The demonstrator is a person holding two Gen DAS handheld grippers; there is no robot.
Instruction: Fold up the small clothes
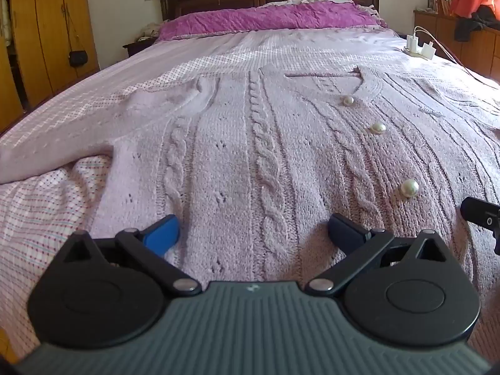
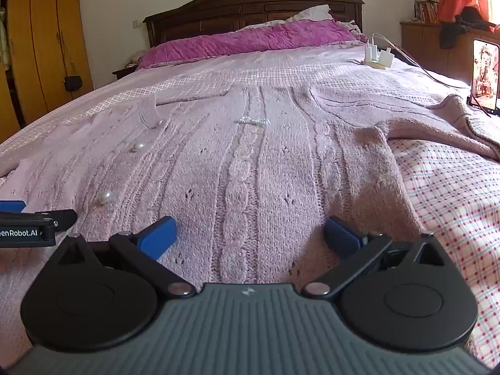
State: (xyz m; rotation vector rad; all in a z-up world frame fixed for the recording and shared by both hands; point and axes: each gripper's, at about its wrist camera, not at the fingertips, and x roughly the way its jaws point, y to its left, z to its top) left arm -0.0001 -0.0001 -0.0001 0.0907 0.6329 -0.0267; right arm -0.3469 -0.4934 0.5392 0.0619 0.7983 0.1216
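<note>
Cardigan (image 1: 250, 156) lies flat beside left gripper (image 2: 18, 228) marked "enRobot.AI".

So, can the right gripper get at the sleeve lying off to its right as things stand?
Probably yes. The right gripper is open over the cardigan near its hem, and the sleeve lies flat on the bedsheet with nothing between them. The phone stands just beyond it.

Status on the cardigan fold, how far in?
Done: the pink cardigan lies flat, buttoned side up, on the bed; sleeves spread out to each side. In hand: nothing; left gripper and right gripper are both open, low over the hem. Left: every fold; no sleeve or hem is turned over yet.
</note>
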